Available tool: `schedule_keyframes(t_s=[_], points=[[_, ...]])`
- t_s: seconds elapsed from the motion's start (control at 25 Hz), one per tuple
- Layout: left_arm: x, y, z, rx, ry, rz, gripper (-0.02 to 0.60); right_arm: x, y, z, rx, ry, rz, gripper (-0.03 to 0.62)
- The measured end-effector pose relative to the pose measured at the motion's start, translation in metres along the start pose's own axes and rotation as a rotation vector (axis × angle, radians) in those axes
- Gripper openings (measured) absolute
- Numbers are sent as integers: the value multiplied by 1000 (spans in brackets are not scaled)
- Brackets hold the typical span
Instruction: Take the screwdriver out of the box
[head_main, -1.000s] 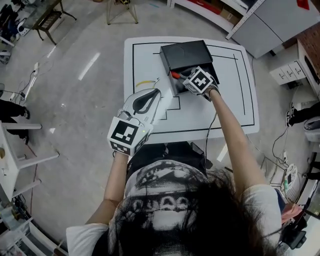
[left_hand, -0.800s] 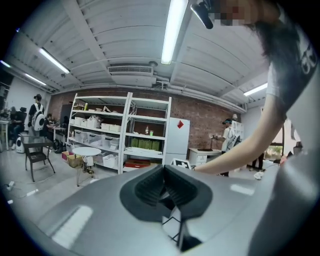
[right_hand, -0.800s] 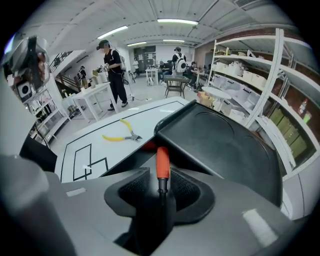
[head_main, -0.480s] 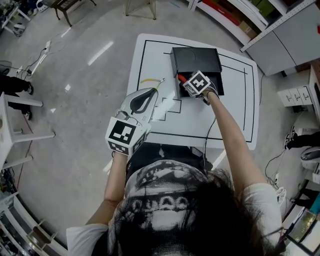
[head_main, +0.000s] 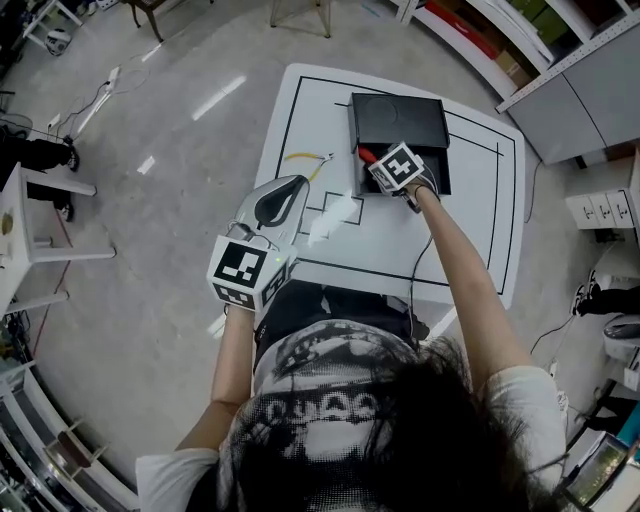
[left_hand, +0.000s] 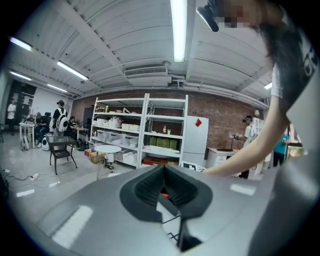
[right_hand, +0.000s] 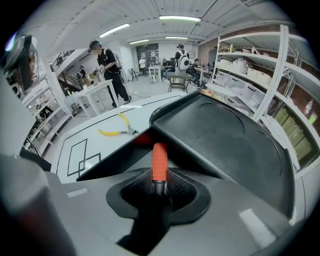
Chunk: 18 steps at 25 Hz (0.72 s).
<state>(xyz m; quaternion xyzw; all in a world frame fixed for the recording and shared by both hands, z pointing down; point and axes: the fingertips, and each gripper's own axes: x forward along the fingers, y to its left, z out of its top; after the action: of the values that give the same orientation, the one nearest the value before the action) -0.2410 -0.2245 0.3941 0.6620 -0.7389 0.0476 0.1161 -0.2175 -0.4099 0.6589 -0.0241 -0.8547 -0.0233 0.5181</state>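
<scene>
The left gripper (head_main: 300, 183) is held over the worktop's (head_main: 400, 250) eight-o'clock edge, its fingers drawn together on nothing. At the worktop's twelve o'clock, the right gripper's (right_hand: 159, 186) fingers have just been closed onto the red screwdriver (right_hand: 159, 161), which is not yet out of the open box (head_main: 398, 120). A lift out is judged to come next. Compared with a second earlier, that gripper is set lower into the box.

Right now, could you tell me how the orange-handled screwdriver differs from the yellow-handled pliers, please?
The orange-handled screwdriver has one straight grip; the yellow-handled pliers have two curved ones. The screwdriver sits in the black box; the pliers lie on the white table. The right claw, whose jaws have just been closing, holds the screwdriver between them; nothing touches the pliers. Both are hand tools.
</scene>
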Motion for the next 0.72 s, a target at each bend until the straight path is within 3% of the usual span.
schedule_keyframes(t_s=[0.36,0.72], points=[[-2,-16,-5,-6,7,36,0,-29,9,4,-56,-90,21,95],[1,-36,-5,-7,1,66,0,-89,10,18,-66,-301,-17,95]])
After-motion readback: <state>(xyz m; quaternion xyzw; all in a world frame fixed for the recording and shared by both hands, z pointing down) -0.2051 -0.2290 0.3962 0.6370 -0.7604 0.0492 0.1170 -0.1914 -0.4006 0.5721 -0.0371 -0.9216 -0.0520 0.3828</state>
